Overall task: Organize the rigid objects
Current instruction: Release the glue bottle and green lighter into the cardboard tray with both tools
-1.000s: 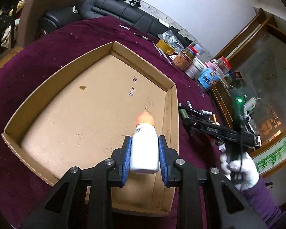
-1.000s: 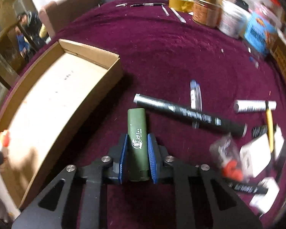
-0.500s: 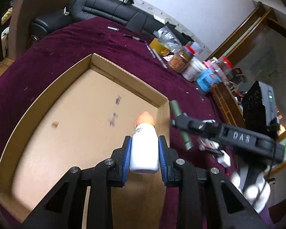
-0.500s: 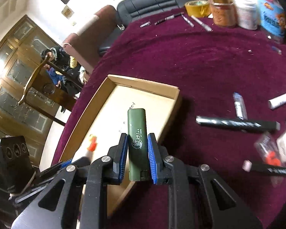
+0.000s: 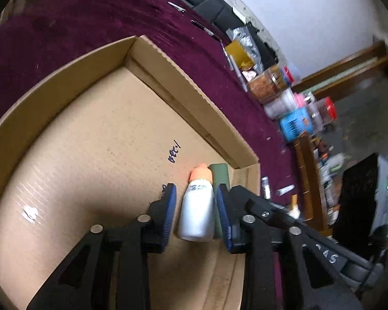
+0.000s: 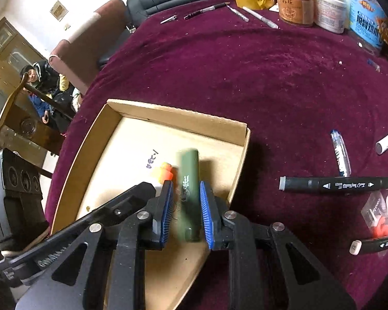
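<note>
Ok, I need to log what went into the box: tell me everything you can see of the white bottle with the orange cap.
The white bottle is a small smooth plastic-looking container with a rounded orange cap and dark print below the cap. It sits over the cardboard box floor, cap pointing away from the camera, between the left gripper jaws, which are opening; a gap shows beside the left pad. The green cylinder lies close along its right side.

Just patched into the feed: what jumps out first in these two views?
The white bottle with an orange cap sits between the opening left gripper fingers, over the cardboard box. Beside it, the right gripper has a green tube between its fingers, over the same box.
</note>
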Demonstrator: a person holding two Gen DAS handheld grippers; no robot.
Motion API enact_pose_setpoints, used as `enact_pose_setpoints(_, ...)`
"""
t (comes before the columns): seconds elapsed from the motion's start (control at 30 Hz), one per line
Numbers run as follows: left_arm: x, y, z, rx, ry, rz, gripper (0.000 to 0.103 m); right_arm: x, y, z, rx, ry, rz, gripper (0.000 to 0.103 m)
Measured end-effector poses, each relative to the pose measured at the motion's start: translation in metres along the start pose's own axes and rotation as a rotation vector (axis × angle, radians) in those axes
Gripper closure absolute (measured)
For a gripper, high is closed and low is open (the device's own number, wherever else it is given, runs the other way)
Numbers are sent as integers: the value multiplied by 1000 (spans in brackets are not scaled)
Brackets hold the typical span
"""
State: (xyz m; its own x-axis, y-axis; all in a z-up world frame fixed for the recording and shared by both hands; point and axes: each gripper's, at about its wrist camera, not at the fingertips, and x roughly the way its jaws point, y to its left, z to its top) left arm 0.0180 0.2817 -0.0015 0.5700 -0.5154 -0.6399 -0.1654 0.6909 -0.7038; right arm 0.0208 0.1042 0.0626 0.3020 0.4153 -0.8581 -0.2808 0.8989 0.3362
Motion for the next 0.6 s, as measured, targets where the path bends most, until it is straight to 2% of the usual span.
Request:
enact_pose_setpoints(0.17, -8, -4, -11, 3, -30, 44, 75, -2, 6, -6, -44, -7, -38, 84)
enact_pose_setpoints(0.33, -15, -14, -30, 31, -74, 114, 73, -6, 2, -10, -46, -7, -2, 84)
enact_pose_setpoints(0.37, -16, -16, -31, 38, -74, 112, 66, -10, 0, -11, -49, -19, 4, 84)
enact_pose_setpoints(0.4, -17, -18, -30, 43, -74, 103, 53, -18, -2, -13, -52, -51, -2, 84)
enact_pose_setpoints(0.47, -23, -20, -31, 45, -98, 108, 38, -35, -5, -16, -59, -104, 10, 84)
enact_pose_setpoints(0.53, -32, -23, -32, 49, -130, 115, 38, -61, -8, -22, -89, -172, 1, 83)
enact_pose_setpoints(0.6, -41, -29, -35, 48, -145, 115, 38, -89, -11, -30, -130, -247, -43, 70)
